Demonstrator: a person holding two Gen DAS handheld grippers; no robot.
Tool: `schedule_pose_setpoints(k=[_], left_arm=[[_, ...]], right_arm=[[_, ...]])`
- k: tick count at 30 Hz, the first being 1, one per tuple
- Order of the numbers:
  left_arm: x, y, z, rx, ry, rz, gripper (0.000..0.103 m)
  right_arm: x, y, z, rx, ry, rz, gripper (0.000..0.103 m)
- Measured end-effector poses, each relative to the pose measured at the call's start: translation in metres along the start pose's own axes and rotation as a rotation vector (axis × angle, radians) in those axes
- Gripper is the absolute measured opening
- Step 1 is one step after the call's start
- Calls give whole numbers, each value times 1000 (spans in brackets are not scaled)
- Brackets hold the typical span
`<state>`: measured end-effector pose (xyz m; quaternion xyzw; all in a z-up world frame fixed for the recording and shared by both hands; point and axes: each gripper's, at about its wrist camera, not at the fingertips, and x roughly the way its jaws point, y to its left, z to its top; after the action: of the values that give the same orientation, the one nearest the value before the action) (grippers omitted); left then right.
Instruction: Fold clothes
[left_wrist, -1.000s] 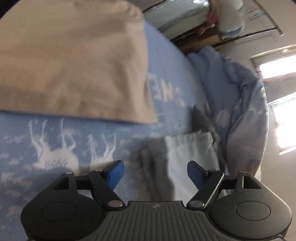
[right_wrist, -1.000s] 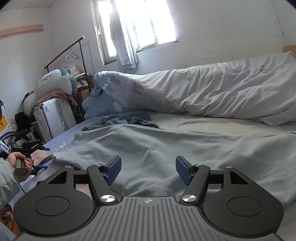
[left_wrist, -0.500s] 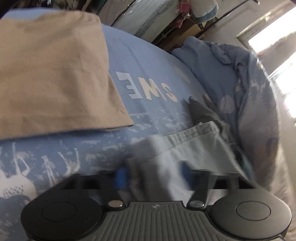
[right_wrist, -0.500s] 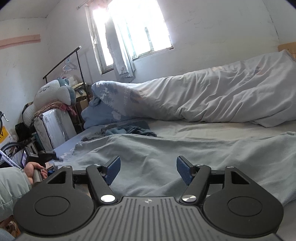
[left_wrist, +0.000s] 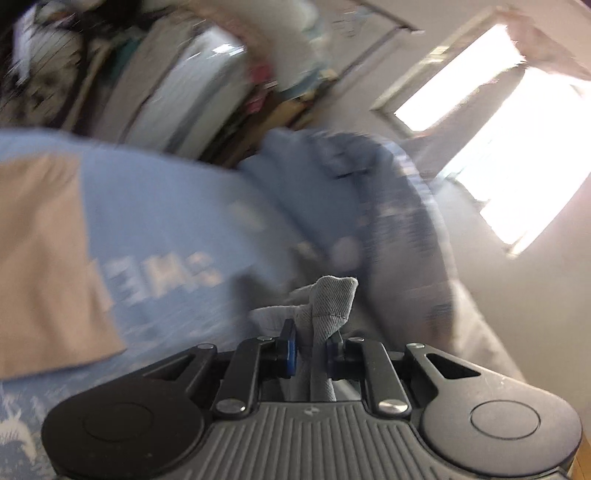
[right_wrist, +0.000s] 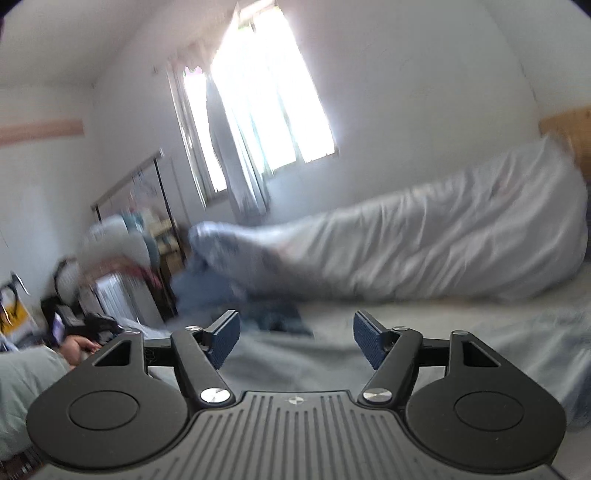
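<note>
Bed (left_wrist: 155, 206) with blue printed sheet fills left wrist view; grey duvet (right_wrist: 443, 236) bunched along far wall under window (right_wrist: 258, 99) in right wrist view. Heavy blur in both.

Tan folded garment (left_wrist: 40, 258) lying flat on sheet, left of left tongs, apart from them.

Grey garment (right_wrist: 295, 362) spread across bed directly ahead of and below right tongs (right_wrist: 295, 341). Long axis across that view, left to right, running on toward right edge. Which end is waist or hem: cannot tell.

Left tongs (left_wrist: 309, 350) just closed, now clenched on hemmed corner of same grey garment (left_wrist: 328, 302); stitched corner sticks up past pads, pointing up and away, cloth trailing down under tool body.

Right tongs released, jaws wide and just opened a little further, nothing between pads. Not touching cloth as far as visible.

Judgement: left end secured, right tongs nearer the free far end; next move needs them down onto an edge along that axis. Risk: grabbing one layer only.
</note>
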<state>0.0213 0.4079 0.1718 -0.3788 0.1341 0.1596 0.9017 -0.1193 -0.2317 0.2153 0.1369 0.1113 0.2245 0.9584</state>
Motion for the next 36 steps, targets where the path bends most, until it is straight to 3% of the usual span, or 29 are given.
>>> schedule_pose_setpoints(k=[3, 7, 10, 15, 19, 21, 23, 26, 31, 36], left_arm=[[-14, -56, 5, 132, -2, -76, 11], [-34, -143, -23, 351, 20, -213, 11], [-49, -207, -74, 508, 66, -321, 11], [-62, -271, -198, 699, 229, -464, 11], [-57, -281, -304, 856, 389, -513, 11], [-50, -276, -347, 918, 485, -481, 11], [-44, -268, -379, 983, 530, -431, 11], [-45, -262, -400, 1009, 520, -428, 11], [-46, -264, -404, 995, 499, -408, 11], [-60, -246, -416, 1091, 470, -421, 12]], right_arm=[[-39, 4, 29, -32, -79, -3, 79], [-63, 1, 47, -3, -132, -18, 81], [-65, -7, 46, 40, -142, -38, 81], [-51, -26, 34, 97, -91, -72, 83], [-30, -47, 19, 137, -29, -91, 83], [-13, -61, 10, 166, 12, -86, 84], [6, -74, 0, 176, 59, -108, 84], [34, -89, -16, 199, 116, -119, 84], [68, -100, -37, 233, 144, -110, 84], [96, -107, -45, 211, 199, -87, 84]])
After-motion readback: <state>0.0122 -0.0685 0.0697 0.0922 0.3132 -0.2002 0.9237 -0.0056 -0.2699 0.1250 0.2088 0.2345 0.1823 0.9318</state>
